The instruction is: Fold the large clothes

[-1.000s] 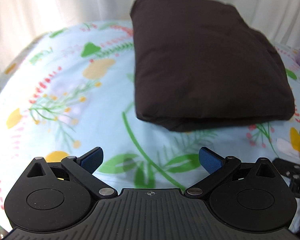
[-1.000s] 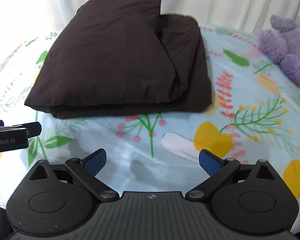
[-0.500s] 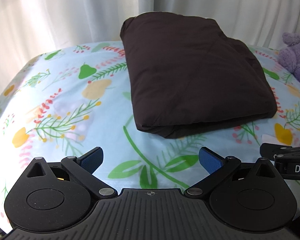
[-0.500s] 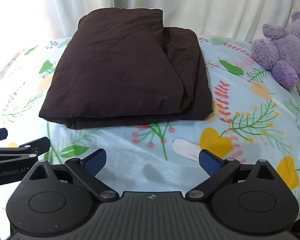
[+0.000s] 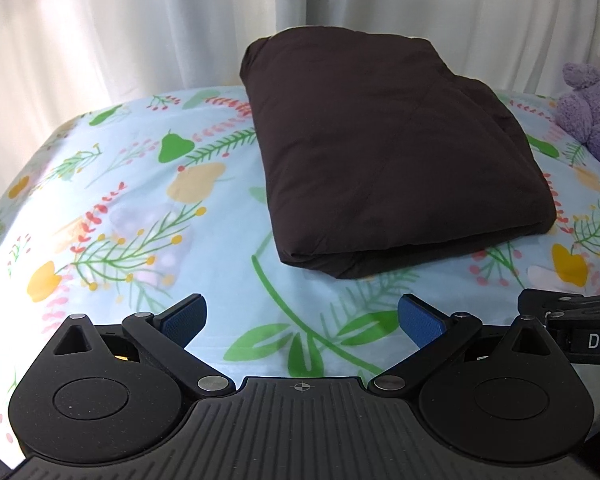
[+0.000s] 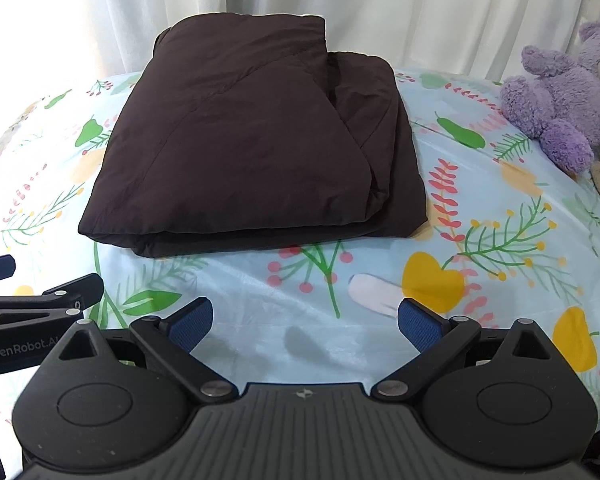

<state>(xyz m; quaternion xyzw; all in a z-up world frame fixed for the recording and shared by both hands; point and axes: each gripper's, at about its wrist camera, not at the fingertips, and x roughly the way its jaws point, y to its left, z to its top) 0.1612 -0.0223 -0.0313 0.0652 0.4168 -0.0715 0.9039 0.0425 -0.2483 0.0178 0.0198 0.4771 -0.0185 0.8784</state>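
Observation:
A dark brown garment [image 5: 392, 152] lies folded into a thick rectangle on the floral bedsheet [image 5: 140, 208]; it also shows in the right wrist view [image 6: 252, 152]. My left gripper [image 5: 302, 320] is open and empty, hovering over the sheet in front of the garment's near edge. My right gripper [image 6: 306, 322] is open and empty, also in front of the garment and apart from it. The right gripper shows at the right edge of the left wrist view [image 5: 580, 312], and the left gripper shows at the left edge of the right wrist view [image 6: 32, 304].
A purple plush bear [image 6: 564, 96] sits at the back right of the bed, also seen in the left wrist view [image 5: 596, 100]. White curtains [image 5: 140, 20] hang behind the bed. The sheet [image 6: 480, 248] curves down at the sides.
Both grippers have drawn back and risen from the garment, so it looks smaller and farther. Both stay open. The garment has not moved.

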